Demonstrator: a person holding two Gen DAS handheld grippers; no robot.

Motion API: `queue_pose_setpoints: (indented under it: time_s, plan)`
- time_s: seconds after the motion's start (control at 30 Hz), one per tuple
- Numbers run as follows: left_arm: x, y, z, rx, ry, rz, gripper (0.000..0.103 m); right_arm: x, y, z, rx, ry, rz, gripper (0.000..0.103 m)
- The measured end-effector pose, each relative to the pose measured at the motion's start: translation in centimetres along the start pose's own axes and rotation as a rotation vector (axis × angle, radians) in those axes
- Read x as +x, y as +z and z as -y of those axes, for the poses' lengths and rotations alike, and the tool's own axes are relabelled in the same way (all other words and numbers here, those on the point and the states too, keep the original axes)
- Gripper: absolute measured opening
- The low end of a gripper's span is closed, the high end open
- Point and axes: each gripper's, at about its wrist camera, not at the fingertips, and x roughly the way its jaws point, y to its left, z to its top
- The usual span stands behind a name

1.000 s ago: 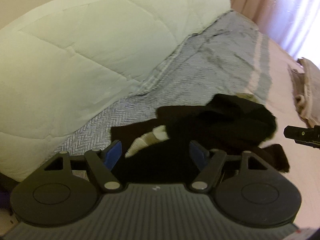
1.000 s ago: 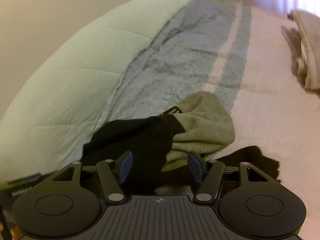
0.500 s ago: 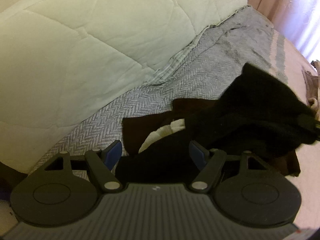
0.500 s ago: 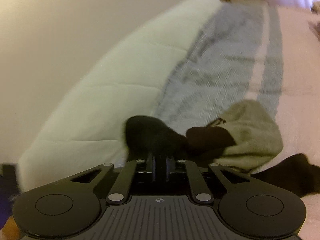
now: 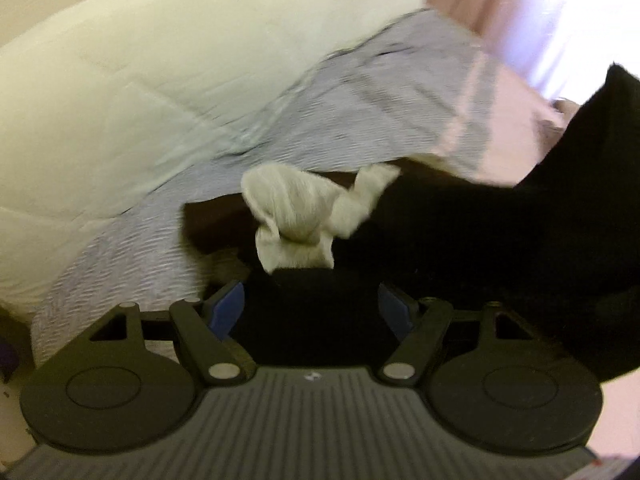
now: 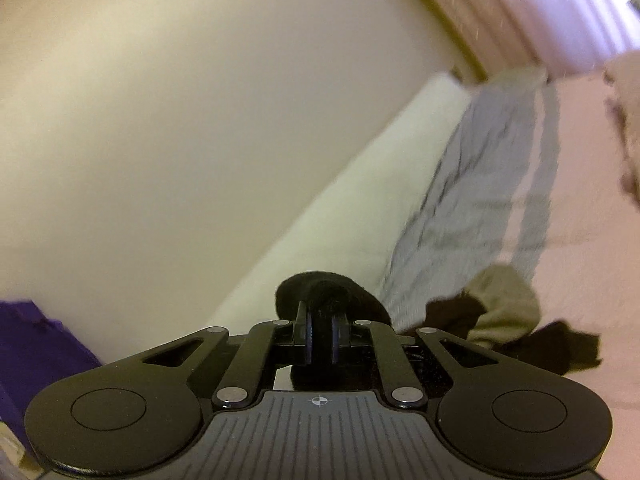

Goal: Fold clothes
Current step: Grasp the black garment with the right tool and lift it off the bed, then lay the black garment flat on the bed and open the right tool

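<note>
A black garment (image 5: pixel 500 236) stretches from the bed up toward the right of the left wrist view, lifted off the blanket. My right gripper (image 6: pixel 320 334) is shut on a bunched fold of this black garment (image 6: pixel 324 292) and holds it raised. A pale grey garment (image 5: pixel 300 216) lies crumpled on the dark cloth just ahead of my left gripper (image 5: pixel 312 308), which stands open with black fabric lying between its blue pads (image 5: pixel 228 306). In the right wrist view a grey-green garment (image 6: pixel 504 304) and dark cloth (image 6: pixel 560 348) lie on the bed below.
A thick white duvet (image 5: pixel 140 80) is bunched along the wall side. A grey herringbone blanket (image 5: pixel 360 112) covers the pink sheet (image 6: pixel 592 220). A beige folded pile (image 6: pixel 628 128) sits at the far right. Curtains (image 5: pixel 520 4) hang at the back. Purple cloth (image 6: pixel 28 344) shows lower left.
The right gripper shut on the black garment and lifted it up and toward the wall. The pull uncovered the pale grey garment ahead of the left gripper, which stayed open.
</note>
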Motion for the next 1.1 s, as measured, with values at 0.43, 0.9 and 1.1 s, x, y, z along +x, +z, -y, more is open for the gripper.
queue_pose_setpoints:
  time_s: [0.43, 0.9, 1.1]
  plan:
    - [-10.7, -8.1, 18.0, 0.224, -0.289, 0.064, 0.070, -24.8, 3.1, -7.4, -0.183, -0.163, 0.364, 0.005]
    - [-17.8, -23.9, 38.1, 0.426, -0.402, -0.045, 0.076, -47.3, -0.8, 1.5, -0.043, -0.975, 0.154, 0.051]
    - [-19.0, -30.4, 42.9, 0.527, -0.360, -0.134, 0.076, -53.9, -8.8, 3.7, 0.132, -0.975, 0.019, 0.052]
